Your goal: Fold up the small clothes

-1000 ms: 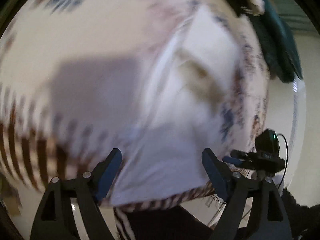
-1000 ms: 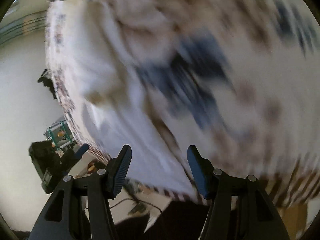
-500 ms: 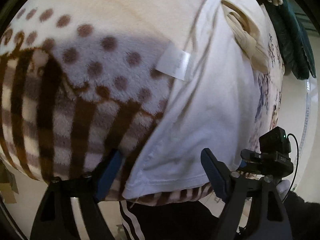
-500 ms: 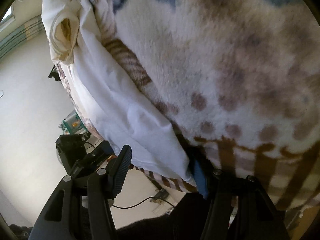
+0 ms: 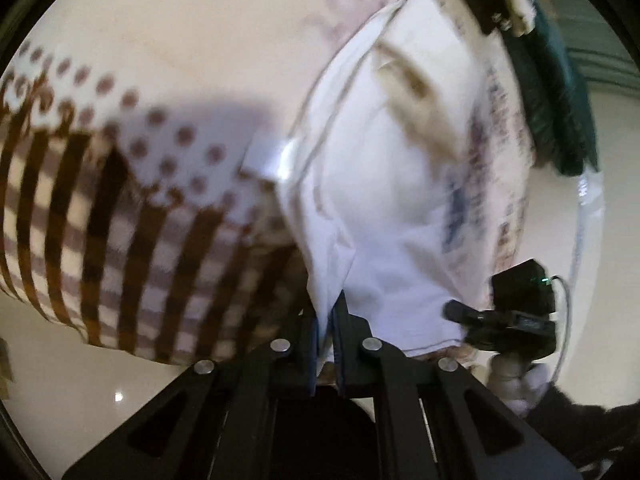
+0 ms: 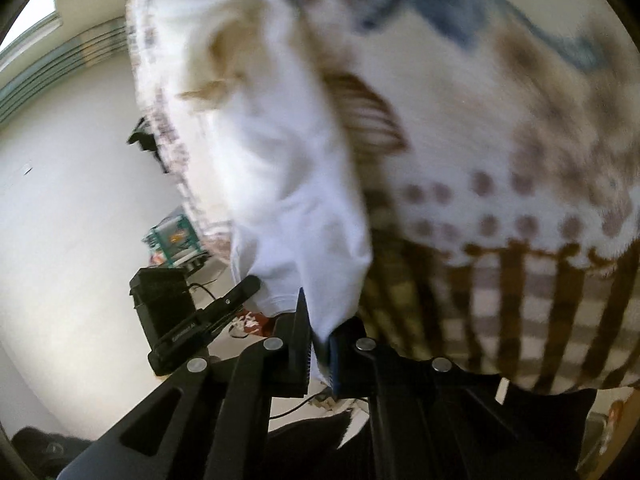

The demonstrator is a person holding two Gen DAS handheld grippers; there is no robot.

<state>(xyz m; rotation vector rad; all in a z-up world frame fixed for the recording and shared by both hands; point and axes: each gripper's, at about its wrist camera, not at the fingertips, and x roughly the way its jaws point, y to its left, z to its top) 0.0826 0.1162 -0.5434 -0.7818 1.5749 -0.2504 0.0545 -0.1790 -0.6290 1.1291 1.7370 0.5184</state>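
White garment point(image 5: 392, 208), small, thin cotton w/ beige trim at neck end, care tag off one side seam, lies flat on the patterned blanket point(image 5: 120, 220) near its striped edge. Left gripper point(image 5: 325, 320) is clamped on garment's near hem corner, cloth bunched up btwn pads. Right gripper point(image 6: 320, 340) likewise pinches the other hem corner, fabric pulled into a peak. Both views motion-blurred. Dark green cloth point(image 5: 560, 92) beyond blanket's far edge.
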